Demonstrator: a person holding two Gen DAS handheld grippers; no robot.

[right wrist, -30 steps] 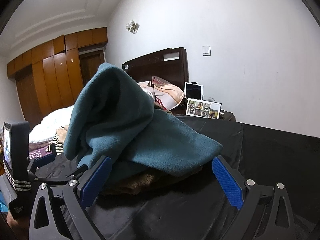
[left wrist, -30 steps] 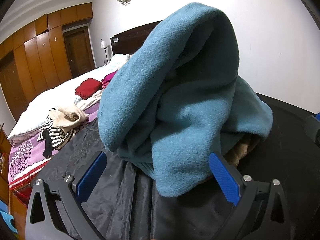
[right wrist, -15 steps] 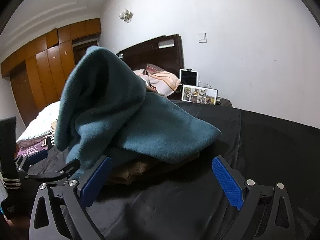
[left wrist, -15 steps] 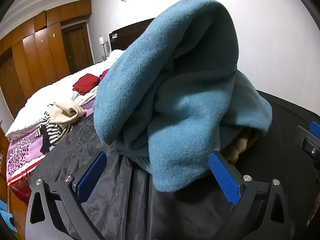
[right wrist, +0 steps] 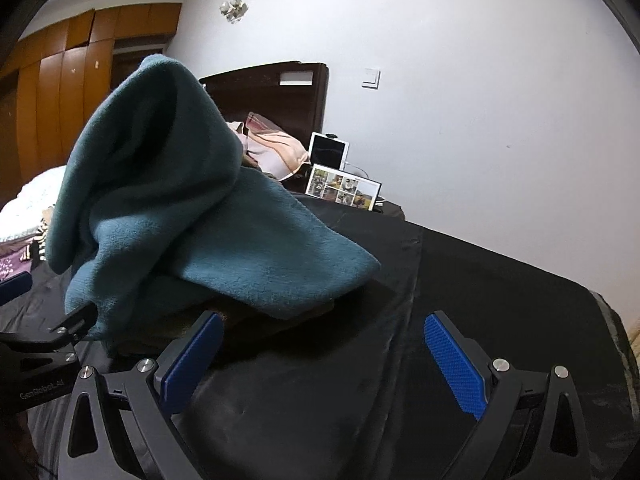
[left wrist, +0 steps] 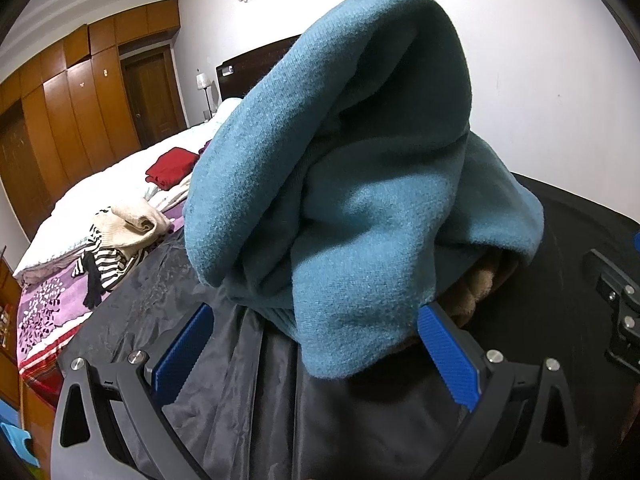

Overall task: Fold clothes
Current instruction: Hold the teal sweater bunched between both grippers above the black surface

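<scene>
We find the left gripper (left wrist: 316, 354) with its jaws spread wide and holding nothing; the blue pads (left wrist: 447, 360) stand on either side of the lower edge of a teal sweater (left wrist: 360, 184), which hangs between them without being pinched. The right gripper (right wrist: 324, 364) is likewise spread wide and empty, its pads over bare black cloth (right wrist: 500, 300).

The teal sweater sits in a rumpled heap on the black cloth, rising to a tall peak, one flap (right wrist: 288, 256) spreading flat toward the right gripper. Beneath the heap we note a brown garment (left wrist: 480, 284), only partly visible under the teal edge. From the right wrist view, the left gripper shows at the left edge, just beside the heap.

Beyond the black cloth, the left wrist view shows a bed (left wrist: 80, 216) carrying a cream garment (left wrist: 132, 226), a striped garment (left wrist: 106, 264) and a red folded garment (left wrist: 170, 168). Wooden wardrobes (left wrist: 72, 120) line the far wall. The right wrist view shows a dark headboard (right wrist: 280, 96), a pillow (right wrist: 276, 148), a tablet (right wrist: 329, 152) and a photo frame (right wrist: 344, 188).
</scene>
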